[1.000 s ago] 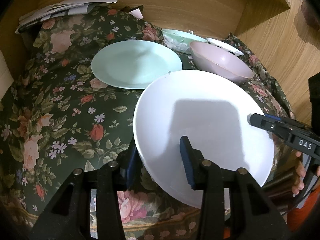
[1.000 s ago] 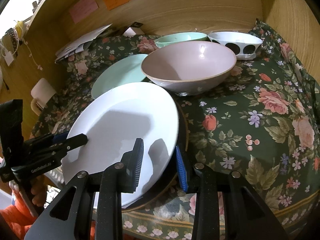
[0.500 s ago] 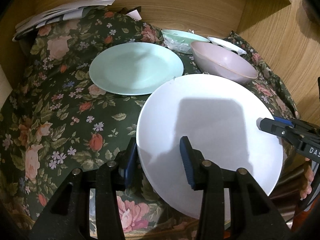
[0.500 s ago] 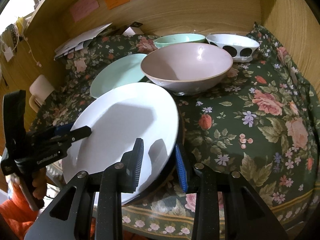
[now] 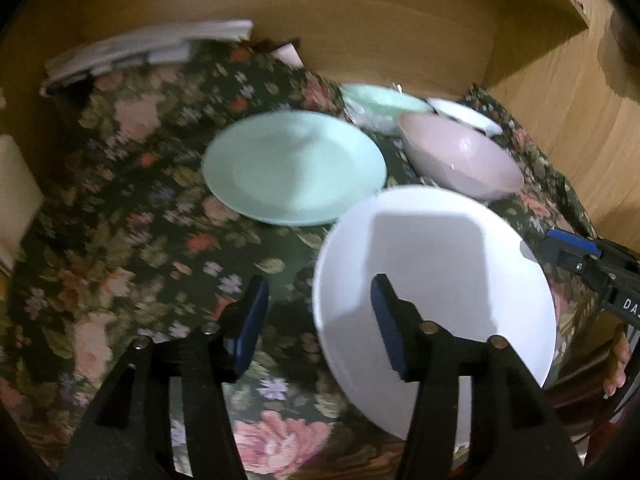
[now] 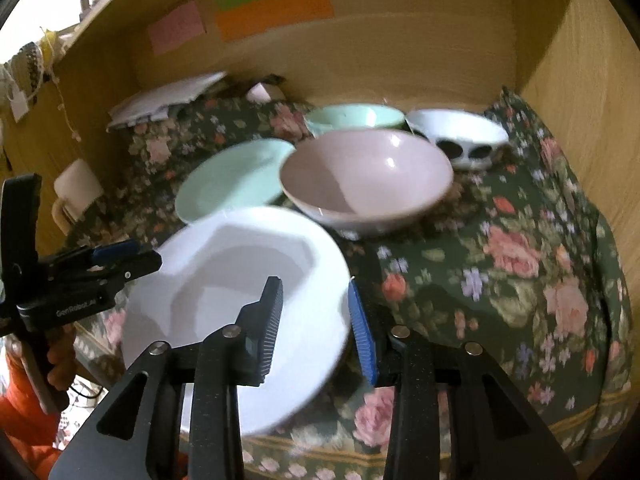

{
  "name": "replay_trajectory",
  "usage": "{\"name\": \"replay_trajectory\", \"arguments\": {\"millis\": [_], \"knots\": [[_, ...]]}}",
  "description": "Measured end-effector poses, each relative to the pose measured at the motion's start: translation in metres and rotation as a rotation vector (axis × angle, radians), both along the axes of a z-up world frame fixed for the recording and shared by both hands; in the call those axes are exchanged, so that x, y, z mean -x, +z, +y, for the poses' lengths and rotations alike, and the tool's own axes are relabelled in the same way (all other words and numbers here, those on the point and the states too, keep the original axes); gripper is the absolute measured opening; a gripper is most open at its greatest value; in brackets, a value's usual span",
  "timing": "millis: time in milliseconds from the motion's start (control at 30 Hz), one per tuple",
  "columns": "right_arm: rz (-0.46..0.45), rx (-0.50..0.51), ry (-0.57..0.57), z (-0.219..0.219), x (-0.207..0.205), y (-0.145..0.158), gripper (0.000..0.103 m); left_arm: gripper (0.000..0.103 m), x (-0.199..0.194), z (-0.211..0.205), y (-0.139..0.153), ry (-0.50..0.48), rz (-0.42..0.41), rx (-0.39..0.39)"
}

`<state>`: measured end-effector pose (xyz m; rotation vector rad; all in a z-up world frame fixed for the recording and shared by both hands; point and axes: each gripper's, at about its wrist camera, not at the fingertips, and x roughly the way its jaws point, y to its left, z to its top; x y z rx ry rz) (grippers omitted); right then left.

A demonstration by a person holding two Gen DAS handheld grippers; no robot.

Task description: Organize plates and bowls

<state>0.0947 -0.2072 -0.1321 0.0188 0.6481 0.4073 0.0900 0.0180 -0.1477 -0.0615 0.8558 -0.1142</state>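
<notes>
A white plate (image 5: 440, 272) (image 6: 224, 280) lies at the front edge of the floral cloth, with a dark rim showing under its right side. My left gripper (image 5: 320, 284) (image 6: 148, 258) straddles the plate's left rim; its jaws are opening and neither pad touches the rim. My right gripper (image 6: 314, 284) (image 5: 560, 248) straddles the right rim, its jaws opening slightly and no pad pressing. Behind the white plate are a mint plate (image 5: 294, 166) (image 6: 228, 184), a pink bowl (image 5: 460, 156) (image 6: 368, 176), a mint bowl (image 6: 356, 118) and a white spotted bowl (image 6: 460, 136).
Wooden walls close the nook at the back and on the right. A stack of papers (image 5: 148, 48) (image 6: 168, 96) lies at the back left. A white mug (image 6: 76, 192) stands at the left edge. A hand holds each gripper's handle near the table's front.
The left jaws have spread, and their left pad now stands off the white plate's rim. The right jaws have widened a little. Both views have tilted up slightly.
</notes>
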Motion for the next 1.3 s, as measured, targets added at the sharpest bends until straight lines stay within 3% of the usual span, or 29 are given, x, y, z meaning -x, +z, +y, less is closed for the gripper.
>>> {"name": "replay_trajectory", "arguments": {"millis": [267, 400, 733, 1200, 1300], "knots": [[-0.1, -0.027, 0.083, 0.021, -0.022, 0.04, 0.051, 0.089, 0.005, 0.027, 0.046, 0.086, -0.157, -0.041], [-0.132, -0.019, 0.118, 0.035, -0.037, 0.056, 0.053, 0.096, -0.003, 0.04, 0.058, 0.134, -0.193, -0.046], [-0.063, 0.045, 0.166, 0.071, -0.102, 0.053, 0.054, 0.098, -0.046, 0.062, 0.054, 0.202, -0.157, -0.037], [0.145, 0.152, 0.192, 0.101, -0.19, 0.017, 0.053, 0.097, -0.099, 0.074, 0.004, 0.189, -0.004, -0.012], [0.192, 0.175, 0.194, 0.108, -0.203, 0.01, 0.044, 0.088, -0.105, 0.076, -0.004, 0.18, 0.023, -0.002]]}}
